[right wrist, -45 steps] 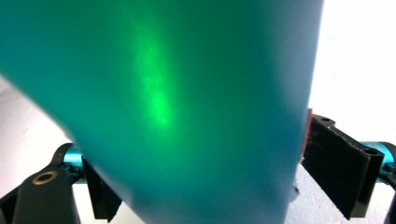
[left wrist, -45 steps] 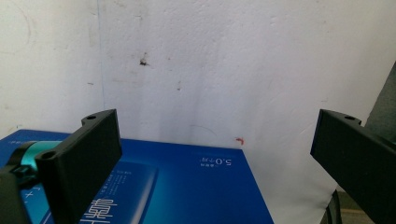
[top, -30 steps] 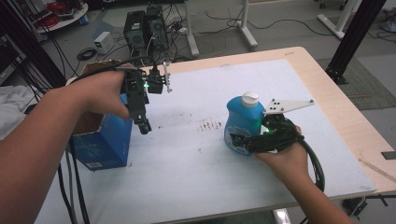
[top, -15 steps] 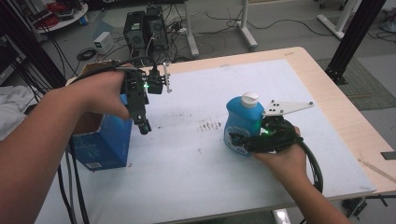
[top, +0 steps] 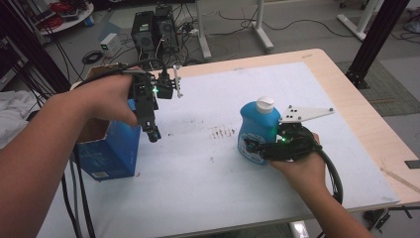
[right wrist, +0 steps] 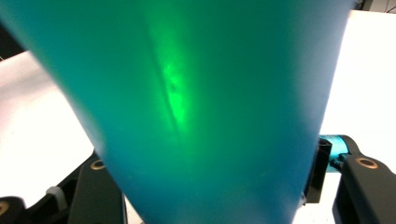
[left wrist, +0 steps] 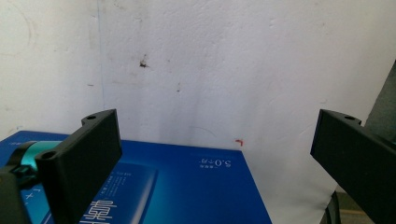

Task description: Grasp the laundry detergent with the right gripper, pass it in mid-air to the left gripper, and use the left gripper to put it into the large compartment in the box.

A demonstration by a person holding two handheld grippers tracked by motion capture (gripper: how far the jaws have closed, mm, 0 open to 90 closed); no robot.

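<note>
The right hand-held gripper (top: 255, 148), jaws just closing, clasped the bottle (top: 257, 130) low on its body; it looked heavy, slick, slightly squashy.

The high view was evenly lit from above, with soft, faint shadows on the white table (top: 208, 188); its far background was dim. The left gripper view was bright and fairly sharp. In the right gripper view, the blue bottle (right wrist: 187, 116) stood too close, blurred, with a green glow across it, and the white behind was washed out.
</note>
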